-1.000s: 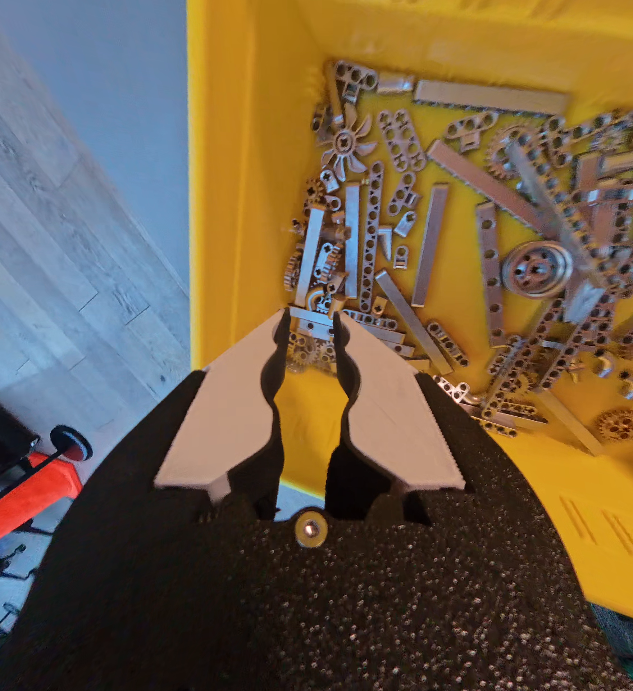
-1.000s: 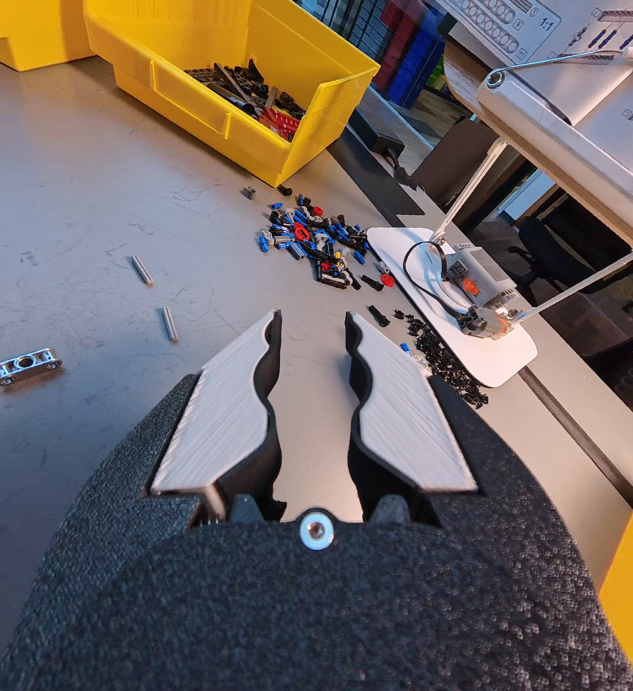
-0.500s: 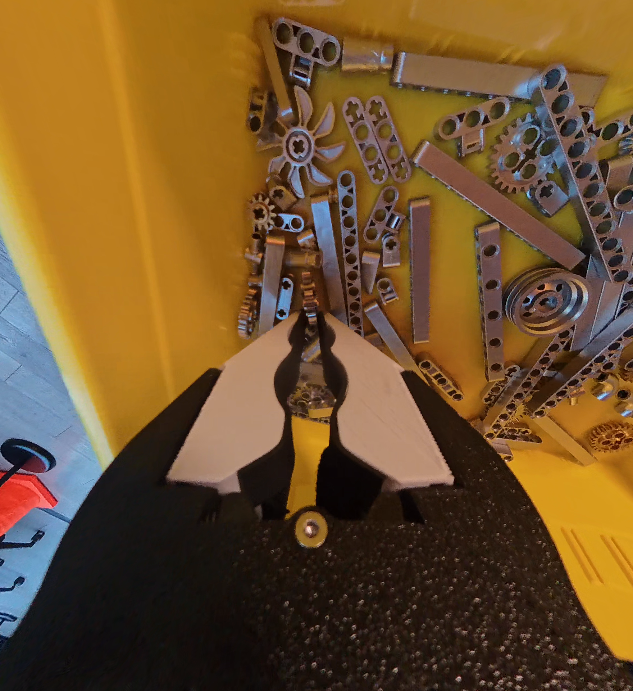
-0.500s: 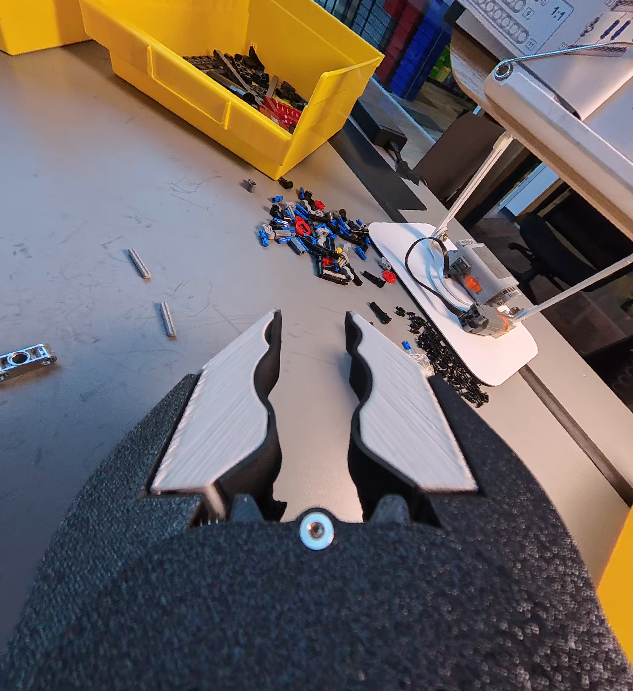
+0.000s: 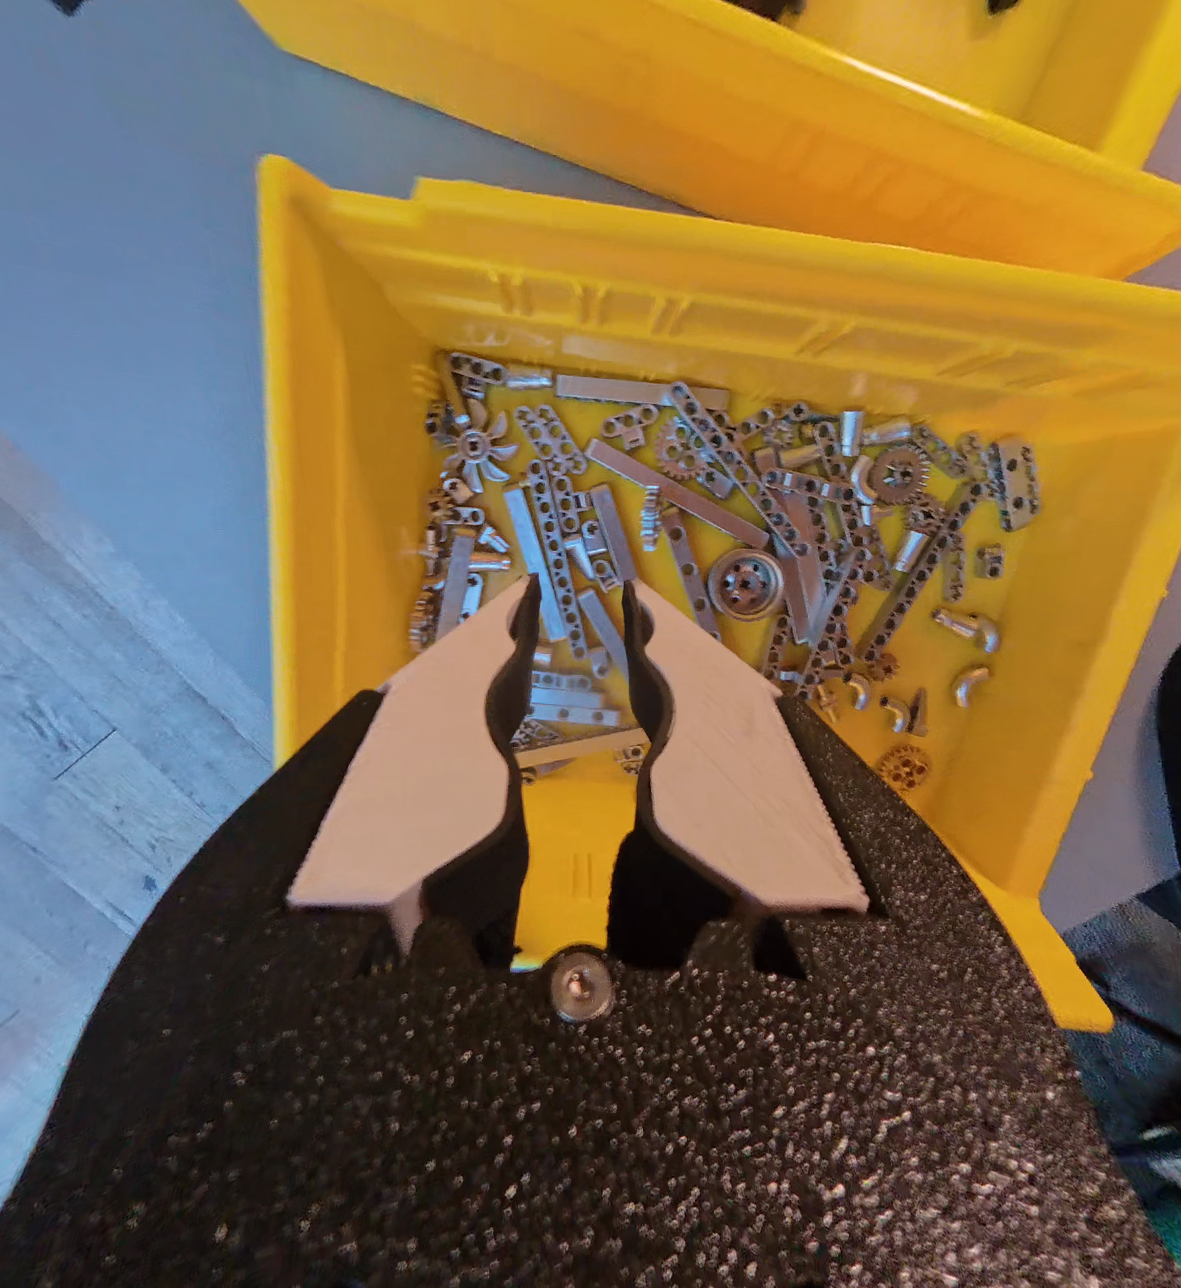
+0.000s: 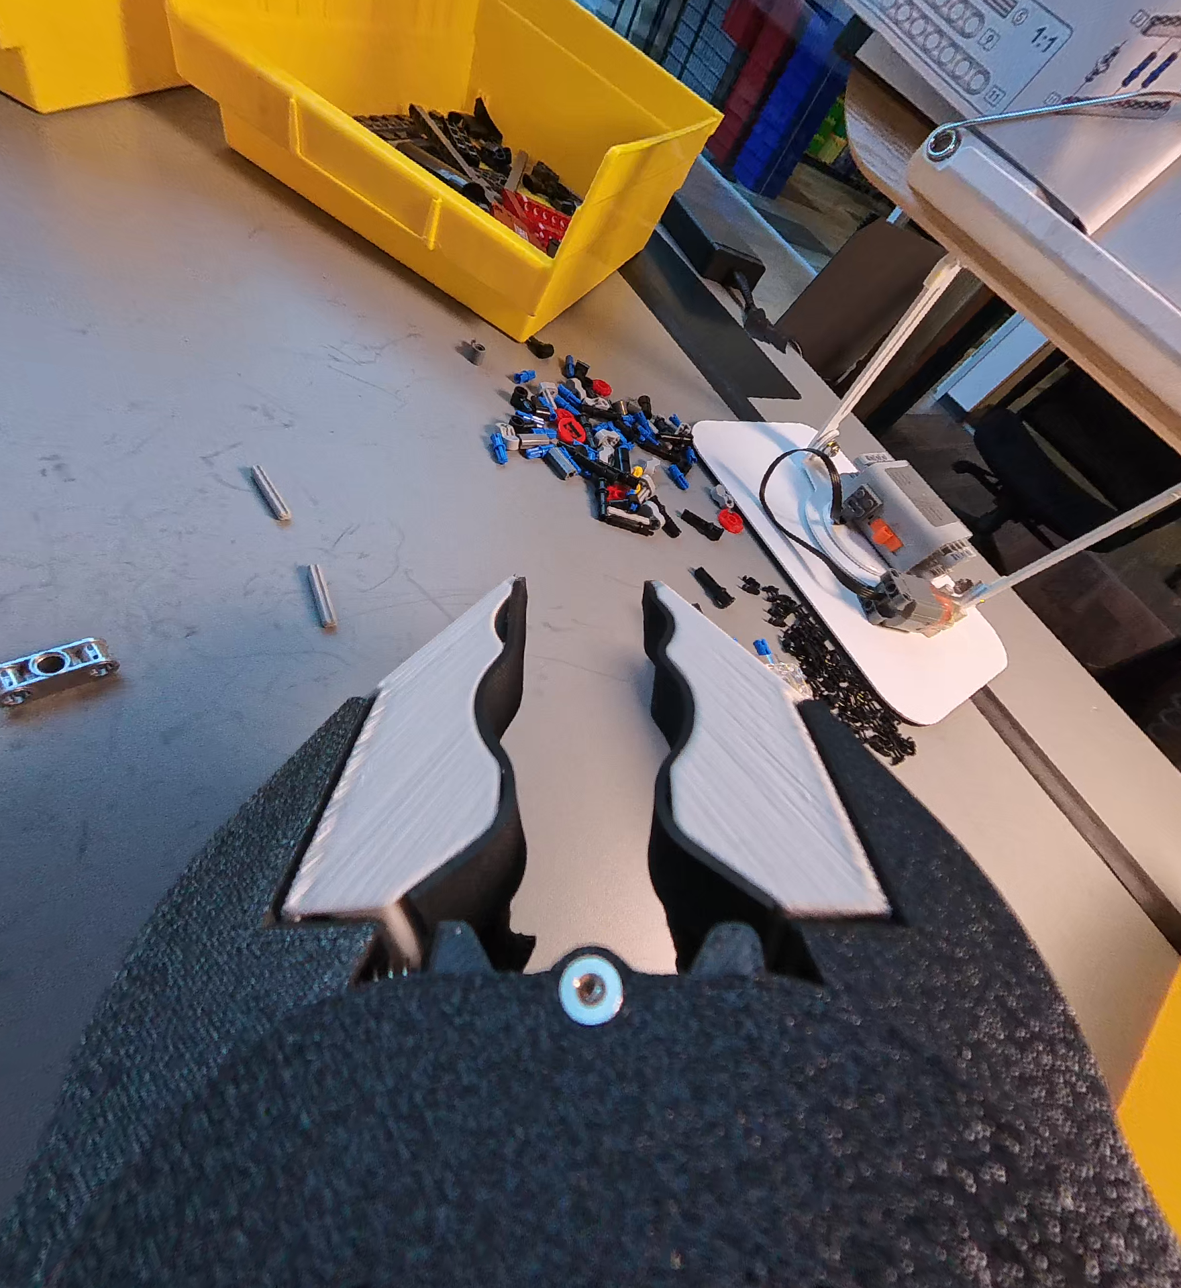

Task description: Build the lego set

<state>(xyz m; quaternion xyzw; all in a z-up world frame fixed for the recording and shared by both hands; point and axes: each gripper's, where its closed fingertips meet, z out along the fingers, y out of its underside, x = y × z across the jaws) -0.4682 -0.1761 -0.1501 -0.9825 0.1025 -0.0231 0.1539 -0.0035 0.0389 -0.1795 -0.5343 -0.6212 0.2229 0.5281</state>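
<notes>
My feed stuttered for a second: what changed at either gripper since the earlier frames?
The left gripper has pulled back up out of the yellow bin of grey parts. Its jaws, nearly shut half a second ago, are open again with nothing between them. The right gripper stays open and empty over the table, barely shifted; the loose pieces there lie as before.
</notes>
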